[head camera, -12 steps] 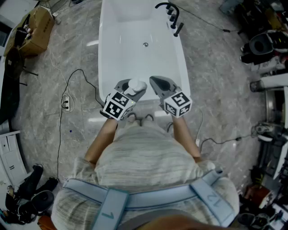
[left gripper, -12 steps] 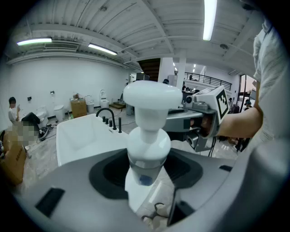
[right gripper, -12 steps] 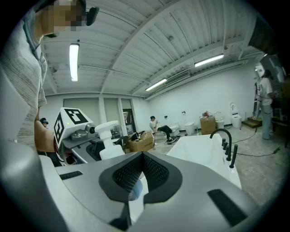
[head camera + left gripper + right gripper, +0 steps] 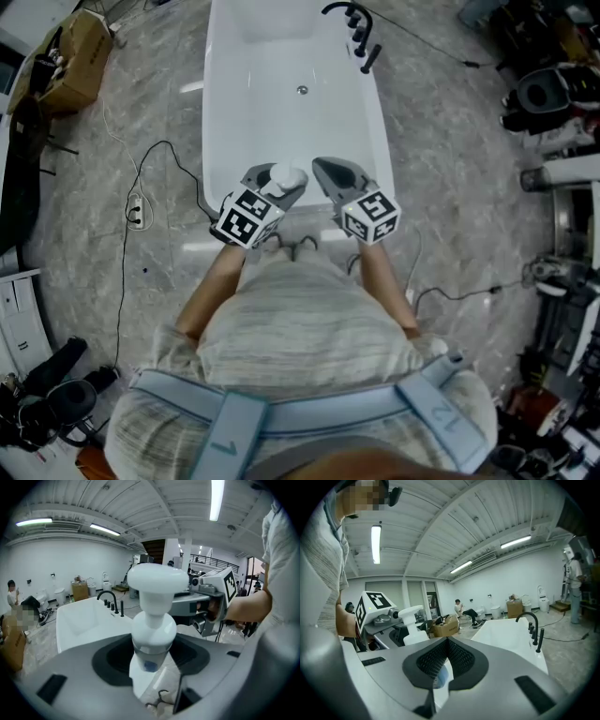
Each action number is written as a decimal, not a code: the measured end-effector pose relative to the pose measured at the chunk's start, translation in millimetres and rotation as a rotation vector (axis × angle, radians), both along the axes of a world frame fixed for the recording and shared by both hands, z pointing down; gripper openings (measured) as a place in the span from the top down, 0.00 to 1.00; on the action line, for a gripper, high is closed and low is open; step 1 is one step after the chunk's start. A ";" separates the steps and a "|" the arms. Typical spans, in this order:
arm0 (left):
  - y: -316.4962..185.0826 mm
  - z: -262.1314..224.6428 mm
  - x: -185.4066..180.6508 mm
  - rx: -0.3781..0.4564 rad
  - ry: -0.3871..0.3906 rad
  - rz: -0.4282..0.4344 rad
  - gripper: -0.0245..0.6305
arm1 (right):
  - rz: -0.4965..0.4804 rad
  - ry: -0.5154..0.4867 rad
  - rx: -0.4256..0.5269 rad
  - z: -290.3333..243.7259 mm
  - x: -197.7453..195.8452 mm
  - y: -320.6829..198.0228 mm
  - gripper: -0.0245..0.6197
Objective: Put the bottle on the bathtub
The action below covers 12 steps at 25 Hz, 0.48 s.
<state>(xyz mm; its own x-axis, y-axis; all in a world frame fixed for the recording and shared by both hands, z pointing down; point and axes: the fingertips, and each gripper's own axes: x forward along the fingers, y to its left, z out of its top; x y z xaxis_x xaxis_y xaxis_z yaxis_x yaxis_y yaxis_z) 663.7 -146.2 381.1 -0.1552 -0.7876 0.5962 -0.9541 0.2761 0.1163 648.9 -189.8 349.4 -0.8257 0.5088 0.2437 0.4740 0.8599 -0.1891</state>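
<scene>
Left tongs [image 4: 276, 186] clamped the white pump bottle [image 4: 287, 175] upright, approx above bathtub [image 4: 382, 131] rim at 6 o'clock. Right tongs [image 4: 326, 171] closed, empty, at bottle's 3 o'clock. Prob. carry step; next: lower onto rim, release.

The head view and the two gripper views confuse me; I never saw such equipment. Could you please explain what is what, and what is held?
There is no robot. A person stands at the near end of a white bathtub and holds a hand-held gripper in each hand. The head view comes from a camera on the person's head, looking down. Each gripper view comes from a camera on that tool, looking along its jaws. The left hand-held gripper is closed on a white pump bottle. The right hand-held gripper has its jaws together and holds nothing. A black faucet stands at the tub's far end.
</scene>
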 end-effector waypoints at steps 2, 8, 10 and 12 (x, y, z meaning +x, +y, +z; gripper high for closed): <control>-2.9 1.3 -0.2 -0.003 0.001 -0.002 0.59 | -0.006 -0.002 -0.009 -0.8 0.2 -2.5 0.96; -14.4 5.3 0.6 -0.006 0.004 -0.017 0.59 | -0.028 -0.032 -0.096 -6.7 1.9 -11.8 0.96; -15.4 8.6 2.8 -0.011 0.007 -0.021 0.59 | -0.028 -0.033 -0.094 -2.3 1.8 -15.3 0.96; -15.0 10.1 6.4 -0.017 0.008 -0.021 0.59 | -0.028 -0.035 -0.084 1.8 2.5 -18.0 0.96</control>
